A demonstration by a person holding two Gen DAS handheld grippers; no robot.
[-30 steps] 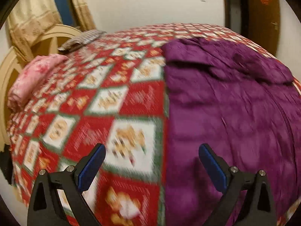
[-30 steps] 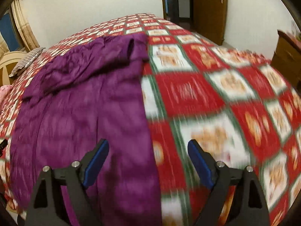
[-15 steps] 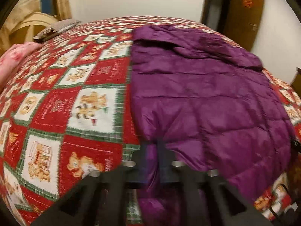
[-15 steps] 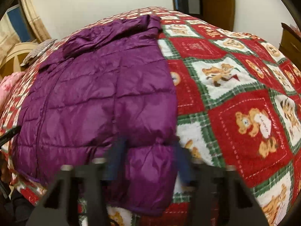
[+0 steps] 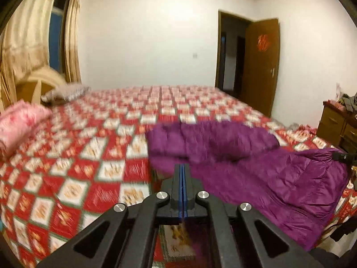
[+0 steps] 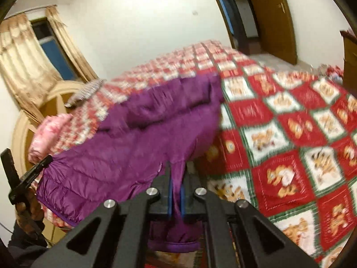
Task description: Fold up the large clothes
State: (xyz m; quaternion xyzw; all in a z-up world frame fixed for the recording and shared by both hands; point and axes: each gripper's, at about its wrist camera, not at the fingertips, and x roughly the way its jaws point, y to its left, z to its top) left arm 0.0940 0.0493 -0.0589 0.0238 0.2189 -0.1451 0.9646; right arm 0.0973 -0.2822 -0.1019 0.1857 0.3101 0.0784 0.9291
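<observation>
A purple quilted jacket (image 5: 256,169) lies on a bed with a red and white bear-pattern quilt (image 5: 93,156). Its near hem is lifted off the bed. My left gripper (image 5: 182,174) is shut, its blue pads pressed together, with purple fabric hanging just under it. My right gripper (image 6: 175,178) is shut on the jacket's (image 6: 142,147) other hem corner, and purple fabric hangs down between the pads. The left gripper (image 6: 33,172) shows at the left edge of the right wrist view, gripping the hem. The right gripper (image 5: 341,156) shows at the right edge of the left wrist view.
A pink pillow (image 5: 20,125) and a grey patterned pillow (image 5: 67,91) lie by the cream headboard (image 5: 40,78). A brown door (image 5: 261,62) stands open at the far right. A wooden dresser (image 5: 337,125) stands right of the bed. Curtains (image 5: 22,35) hang at the left.
Both grippers went from open above the jacket to shut on its near hem corners. They have since lifted the hem off the bed and the views have tipped up toward the room.
</observation>
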